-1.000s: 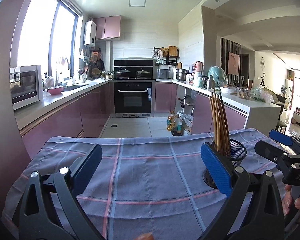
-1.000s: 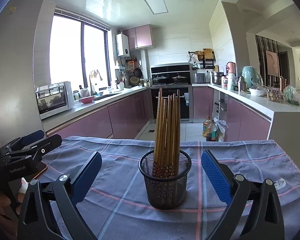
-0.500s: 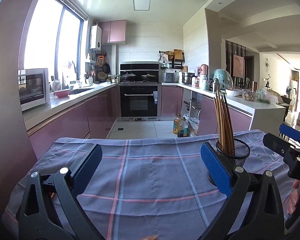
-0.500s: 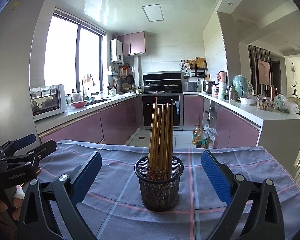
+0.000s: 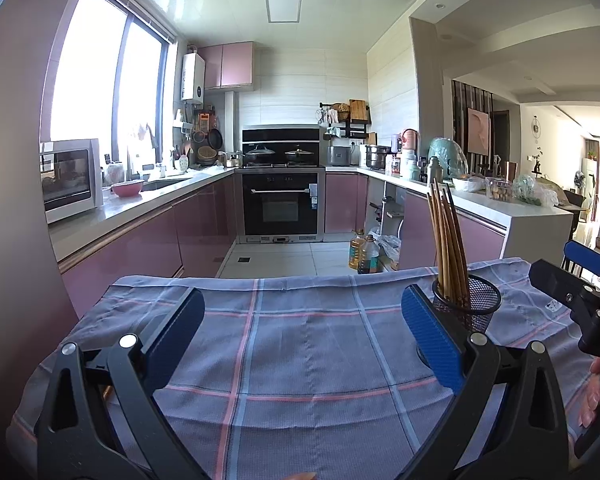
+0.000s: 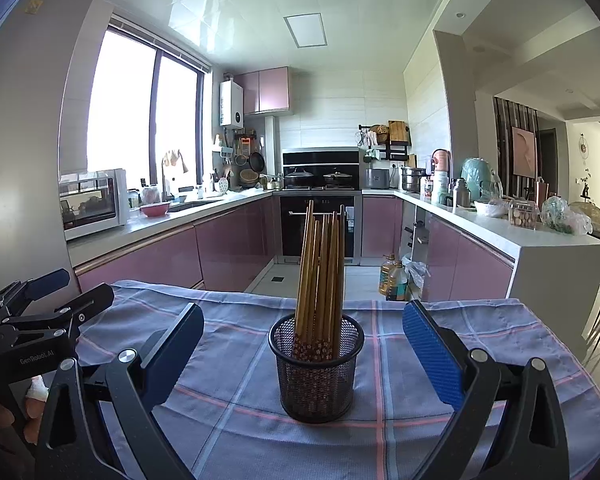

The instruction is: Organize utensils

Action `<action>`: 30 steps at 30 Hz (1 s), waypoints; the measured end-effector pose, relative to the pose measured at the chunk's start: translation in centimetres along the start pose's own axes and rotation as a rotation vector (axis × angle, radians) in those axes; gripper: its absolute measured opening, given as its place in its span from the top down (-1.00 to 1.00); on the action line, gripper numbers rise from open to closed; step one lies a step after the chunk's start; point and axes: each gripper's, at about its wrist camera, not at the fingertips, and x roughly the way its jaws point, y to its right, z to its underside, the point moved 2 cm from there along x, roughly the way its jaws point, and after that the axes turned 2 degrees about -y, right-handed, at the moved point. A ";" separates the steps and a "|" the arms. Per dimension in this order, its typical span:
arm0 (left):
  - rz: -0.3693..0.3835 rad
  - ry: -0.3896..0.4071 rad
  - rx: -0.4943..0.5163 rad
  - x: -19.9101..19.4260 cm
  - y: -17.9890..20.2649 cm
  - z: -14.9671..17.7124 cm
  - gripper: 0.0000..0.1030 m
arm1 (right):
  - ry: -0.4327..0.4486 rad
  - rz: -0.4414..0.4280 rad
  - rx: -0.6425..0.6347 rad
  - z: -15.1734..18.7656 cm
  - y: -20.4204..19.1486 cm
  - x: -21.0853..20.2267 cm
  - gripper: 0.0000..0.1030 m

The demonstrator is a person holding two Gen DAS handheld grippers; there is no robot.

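A black mesh cup (image 6: 317,368) stands upright on the checked blue cloth (image 6: 440,324). Several brown chopsticks (image 6: 322,264) stand in it, patterned ends down. My right gripper (image 6: 303,344) is open, its blue pads on either side of the cup and a little nearer than it, not touching. In the left wrist view the same cup (image 5: 469,306) with chopsticks (image 5: 448,248) shows just behind the right pad. My left gripper (image 5: 302,330) is open over bare cloth (image 5: 300,352), with nothing between its fingers. Each gripper is visible at the edge of the other's view.
The table's far edge (image 6: 260,300) drops to a tiled kitchen floor. Oil bottles (image 6: 392,276) stand on the floor beyond it. Pink cabinets and an oven (image 6: 320,220) line the back. A white counter (image 6: 540,236) runs along the right.
Both grippers have drawn back and tilted up a little: the cup with chopsticks looks smaller and farther in both views. Both stay open.
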 end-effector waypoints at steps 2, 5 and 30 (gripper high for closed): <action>0.002 0.001 0.000 -0.1 0.0 0.0 -0.89 | 0.001 0.000 0.000 0.0 -0.1 -0.1 -0.87; 0.001 0.005 0.000 -0.3 0.0 -0.1 -0.89 | -0.002 -0.001 0.001 0.0 -0.1 -0.1 -0.87; -0.003 0.007 0.005 -0.3 0.3 -0.2 -0.89 | -0.016 -0.011 0.005 0.4 -0.3 0.5 -0.87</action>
